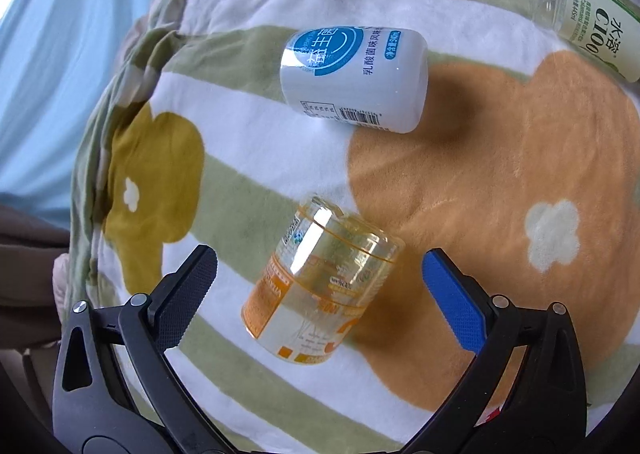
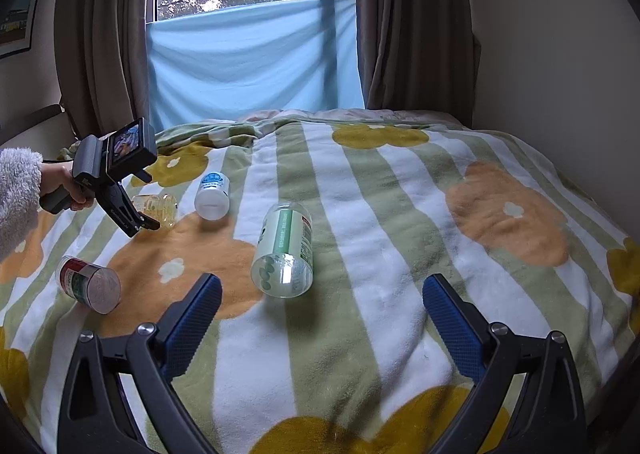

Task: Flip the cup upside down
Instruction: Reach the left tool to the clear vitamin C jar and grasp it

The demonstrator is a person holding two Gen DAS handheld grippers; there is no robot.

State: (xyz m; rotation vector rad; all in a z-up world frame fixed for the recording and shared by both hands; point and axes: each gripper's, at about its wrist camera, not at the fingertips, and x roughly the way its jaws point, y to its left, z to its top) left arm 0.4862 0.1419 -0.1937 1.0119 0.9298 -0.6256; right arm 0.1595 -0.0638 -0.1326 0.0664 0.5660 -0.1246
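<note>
A clear cup with orange print (image 1: pixel 320 282) lies on its side on the striped blanket (image 1: pixel 500 182), between the open fingers of my left gripper (image 1: pixel 320 274), which touch nothing. In the right wrist view the same cup (image 2: pixel 156 208) lies just beyond the left gripper (image 2: pixel 146 224), held by a hand at the far left. My right gripper (image 2: pixel 322 302) is open and empty, low over the blanket (image 2: pixel 400 214), with a clear green-labelled cup (image 2: pixel 285 252) lying on its side just ahead of it.
A white cup with blue label (image 1: pixel 354 78) (image 2: pixel 213 196) lies beyond the orange one. A green-labelled cup (image 1: pixel 592 18) lies at the upper right. A red-and-green labelled cup (image 2: pixel 88 283) lies at the left. Curtains (image 2: pixel 412 22), a blue sheet (image 2: pixel 256 66) and a wall bound the bed.
</note>
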